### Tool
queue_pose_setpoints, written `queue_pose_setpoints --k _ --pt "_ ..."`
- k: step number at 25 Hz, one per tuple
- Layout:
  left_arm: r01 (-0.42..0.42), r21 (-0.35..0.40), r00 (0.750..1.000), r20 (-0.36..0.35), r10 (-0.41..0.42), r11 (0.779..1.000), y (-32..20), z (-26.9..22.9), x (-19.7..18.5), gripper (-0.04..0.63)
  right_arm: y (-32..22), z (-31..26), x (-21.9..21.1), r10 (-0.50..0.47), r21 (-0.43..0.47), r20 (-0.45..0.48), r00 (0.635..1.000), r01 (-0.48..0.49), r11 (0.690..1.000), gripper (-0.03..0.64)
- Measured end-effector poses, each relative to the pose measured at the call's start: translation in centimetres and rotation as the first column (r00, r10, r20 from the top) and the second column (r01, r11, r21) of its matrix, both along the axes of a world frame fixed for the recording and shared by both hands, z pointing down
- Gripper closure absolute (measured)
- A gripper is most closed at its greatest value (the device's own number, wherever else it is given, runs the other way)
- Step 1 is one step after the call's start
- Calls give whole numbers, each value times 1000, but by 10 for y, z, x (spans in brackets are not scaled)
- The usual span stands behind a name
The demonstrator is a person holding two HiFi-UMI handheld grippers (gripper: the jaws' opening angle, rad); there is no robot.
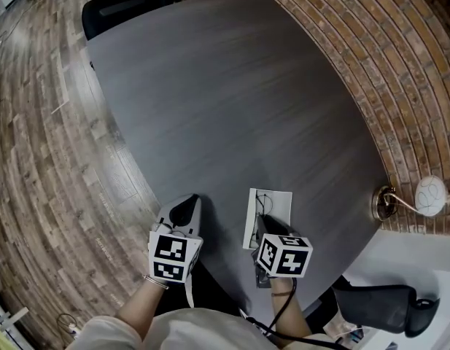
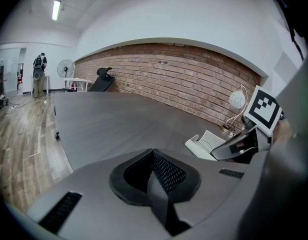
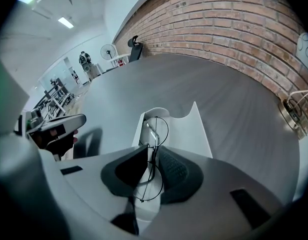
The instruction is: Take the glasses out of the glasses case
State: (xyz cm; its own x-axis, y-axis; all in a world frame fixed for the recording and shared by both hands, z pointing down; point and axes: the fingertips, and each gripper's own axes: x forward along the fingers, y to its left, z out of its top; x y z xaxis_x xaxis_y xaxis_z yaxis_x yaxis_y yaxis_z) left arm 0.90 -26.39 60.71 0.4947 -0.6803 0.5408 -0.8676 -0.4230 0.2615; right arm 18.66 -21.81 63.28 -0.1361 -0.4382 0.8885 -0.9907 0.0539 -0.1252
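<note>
On my head view, the left gripper (image 1: 184, 208) sits at the near edge of the grey table (image 1: 232, 100), apart from everything else. The right gripper (image 1: 265, 226) reaches into the open white glasses case (image 1: 277, 203), which lies flat just beside it, near the table's front edge. A thin wire loop of the glasses (image 1: 262, 204) shows against the white lining. A brick wall (image 1: 370, 57) runs along the table's far side.

On the left gripper view, I see the left gripper (image 2: 154, 170) with its jaws pressed together and nothing between them. The case (image 2: 203, 143) lies off to the right, with the right gripper (image 2: 238, 146) over it.

On the right gripper view, the right gripper (image 3: 149, 151) has its jaws clamped on the thin wire frame of the glasses (image 3: 151, 134). One round rim hangs below the pads and the other reaches forward over the case (image 3: 186, 129), whose lid lies open on the table (image 3: 233, 99).
</note>
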Motion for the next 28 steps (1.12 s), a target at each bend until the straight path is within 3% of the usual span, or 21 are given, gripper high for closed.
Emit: queue_pose_setpoints --k 12,18,28 --pt "12 2 1000 -11 -12 1000 -14 0 -2 578 1 5 -4 -1 -46 -2 1000 1 999 537" --pt "8 -3 1000 -20 -8 1000 -11 -3 2 578 2 7 -7 18 -59 71 997 -13 998 558" --pt "9 -15 1000 -21 -9 1000 -4 -4 4 578 1 0 -6 24 -18 91 996 -23 1000 574"
